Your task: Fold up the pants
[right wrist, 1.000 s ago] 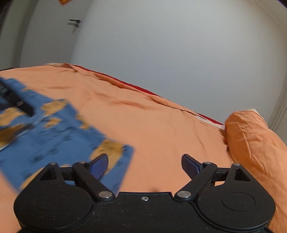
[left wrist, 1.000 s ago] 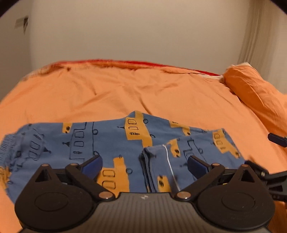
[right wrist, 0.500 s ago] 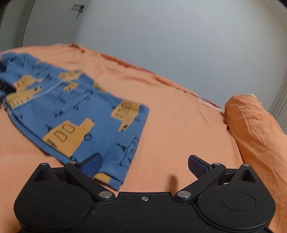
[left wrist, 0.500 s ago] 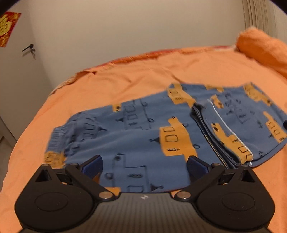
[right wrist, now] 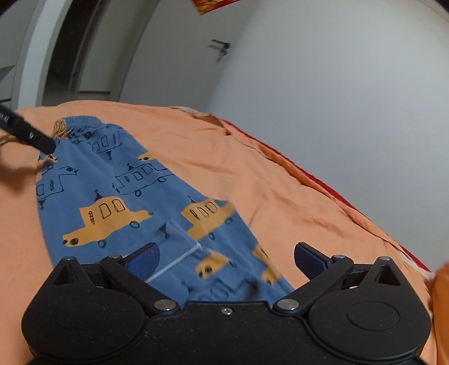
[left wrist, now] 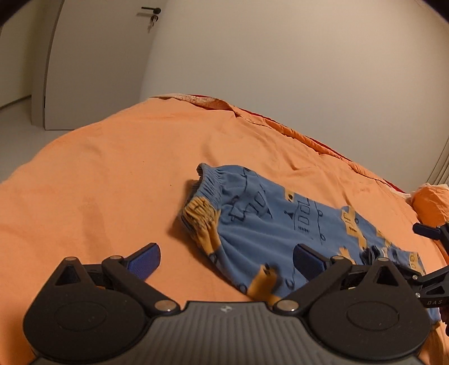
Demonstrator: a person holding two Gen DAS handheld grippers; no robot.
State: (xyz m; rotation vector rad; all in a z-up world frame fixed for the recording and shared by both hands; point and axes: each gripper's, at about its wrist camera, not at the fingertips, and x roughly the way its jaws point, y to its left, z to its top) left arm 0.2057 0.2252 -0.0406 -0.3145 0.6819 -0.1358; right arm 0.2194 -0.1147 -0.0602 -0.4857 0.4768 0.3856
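Observation:
Blue pants [left wrist: 269, 221] with yellow and outlined cars lie partly folded on the orange bed. Their elastic waistband [left wrist: 209, 185] points to the far left. My left gripper [left wrist: 226, 259] is open and empty, low over the waistband end of the pants. My right gripper [right wrist: 226, 259] is open and empty, low over the folded leg end [right wrist: 196, 252], where a white seam line shows. The pants [right wrist: 126, 196] stretch away to the waistband in the right wrist view. The left gripper's finger [right wrist: 25, 132] shows at the far left there; the right gripper's finger [left wrist: 429, 233] shows at the left view's right edge.
The orange bedcover [left wrist: 112, 182] fills both views, with a red sheet edge [right wrist: 308, 174] along the wall. An orange pillow [left wrist: 432, 202] lies at the right. A white door with a handle [left wrist: 151, 11] stands behind the bed's far left corner.
Both grippers have swung to the left. The left view now faces the waistband end and the door. The right gripper has moved over the folded leg end. Both stay open; the pants lie as before.

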